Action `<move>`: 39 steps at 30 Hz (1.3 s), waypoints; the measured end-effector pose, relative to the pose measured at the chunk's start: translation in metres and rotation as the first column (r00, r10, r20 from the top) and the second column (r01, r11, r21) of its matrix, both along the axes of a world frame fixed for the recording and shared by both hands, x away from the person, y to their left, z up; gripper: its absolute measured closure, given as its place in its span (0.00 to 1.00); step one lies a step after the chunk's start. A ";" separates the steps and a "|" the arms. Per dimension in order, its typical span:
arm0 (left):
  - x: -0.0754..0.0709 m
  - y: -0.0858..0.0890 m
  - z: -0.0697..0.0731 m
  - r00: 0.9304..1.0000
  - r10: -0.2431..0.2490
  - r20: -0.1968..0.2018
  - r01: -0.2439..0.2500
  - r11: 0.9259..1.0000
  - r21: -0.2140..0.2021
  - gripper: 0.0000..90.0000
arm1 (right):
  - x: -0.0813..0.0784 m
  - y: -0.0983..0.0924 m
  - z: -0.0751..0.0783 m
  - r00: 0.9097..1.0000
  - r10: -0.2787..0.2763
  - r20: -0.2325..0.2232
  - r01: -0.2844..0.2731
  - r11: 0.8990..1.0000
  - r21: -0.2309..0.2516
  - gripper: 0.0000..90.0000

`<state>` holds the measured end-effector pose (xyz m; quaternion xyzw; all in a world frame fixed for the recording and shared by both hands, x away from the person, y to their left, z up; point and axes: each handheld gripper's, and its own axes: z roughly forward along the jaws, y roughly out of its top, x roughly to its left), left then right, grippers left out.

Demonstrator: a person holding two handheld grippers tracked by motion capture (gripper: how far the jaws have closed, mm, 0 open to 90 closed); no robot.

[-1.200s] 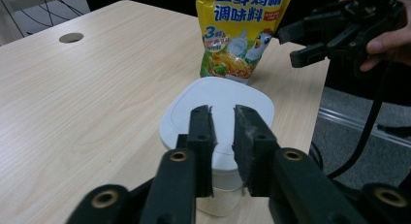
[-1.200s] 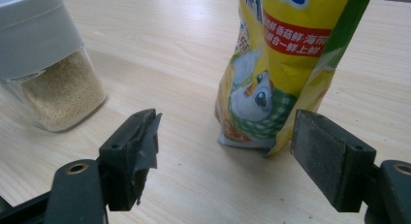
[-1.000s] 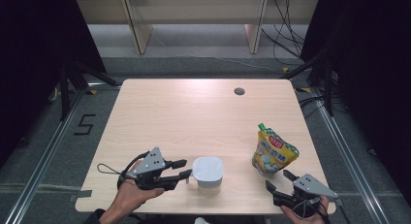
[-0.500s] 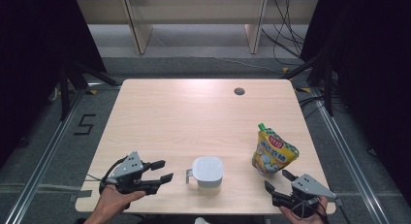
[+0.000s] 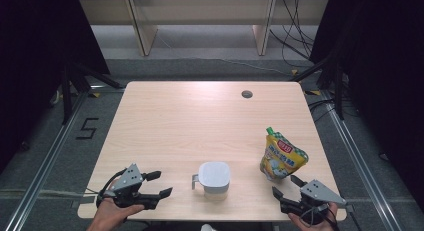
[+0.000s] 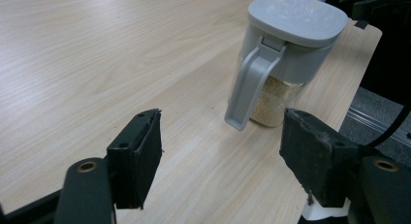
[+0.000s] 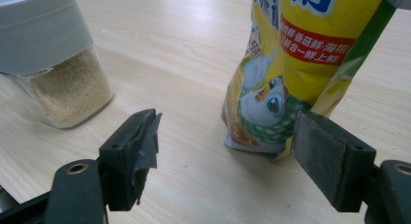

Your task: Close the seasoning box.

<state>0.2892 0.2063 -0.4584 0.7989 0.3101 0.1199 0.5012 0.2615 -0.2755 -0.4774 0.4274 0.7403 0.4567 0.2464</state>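
Holds the left tongs spread wide at the near left of the tabletop, having just been opening them, with nothing between the pads. Points them toward the jar, standing upright near the front edge and a little apart from the tips; sees in the left gripper view its grey handle facing the tongs and its lid shut over pale granules. Holds the right tongs released too, low at the near right corner, gripping nothing, aimed at the yellow pouch standing upright just ahead, its foot near the jaws but untouched as far as the right gripper view tells. Judging from this, probably an early stage of work on jar and pouch, perhaps a refill: nothing lifted, nothing opened, nothing poured. Left to do, on that reading: closing on the handle or the lid, taking up the pouch, opening both, tipping one into the other.
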 end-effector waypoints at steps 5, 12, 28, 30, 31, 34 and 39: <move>-0.005 0.003 -0.006 1.000 -0.012 -0.006 0.012 0.999 0.033 0.33 | 0.000 0.002 0.000 1.000 0.012 -0.004 -0.012 1.000 -0.012 0.29; -0.016 0.002 -0.018 1.000 0.000 -0.025 0.002 0.997 0.083 0.30 | 0.000 0.002 0.001 1.000 0.016 -0.007 -0.016 1.000 -0.009 0.29; -0.032 -0.005 -0.031 1.000 0.004 -0.014 -0.002 0.988 0.153 0.28 | -0.004 0.007 -0.006 0.991 0.090 -0.094 -0.092 0.996 -0.014 0.28; -0.032 -0.005 -0.032 1.000 -0.008 -0.009 0.009 0.985 0.174 0.27 | -0.005 0.008 -0.006 0.991 0.091 -0.098 -0.094 0.995 -0.028 0.28; -0.032 -0.006 -0.033 1.000 -0.007 -0.008 0.008 0.986 0.165 0.27 | -0.004 0.007 -0.006 0.990 0.100 -0.097 -0.104 0.994 -0.030 0.28; -0.032 -0.006 -0.032 1.000 -0.011 -0.006 0.012 0.988 0.156 0.27 | -0.007 0.009 -0.006 0.988 0.085 -0.133 -0.088 0.996 -0.014 0.28; -0.031 -0.006 -0.034 1.000 0.007 -0.017 -0.004 0.987 0.163 0.27 | -0.002 0.008 -0.009 0.990 0.108 -0.087 -0.113 0.992 -0.051 0.27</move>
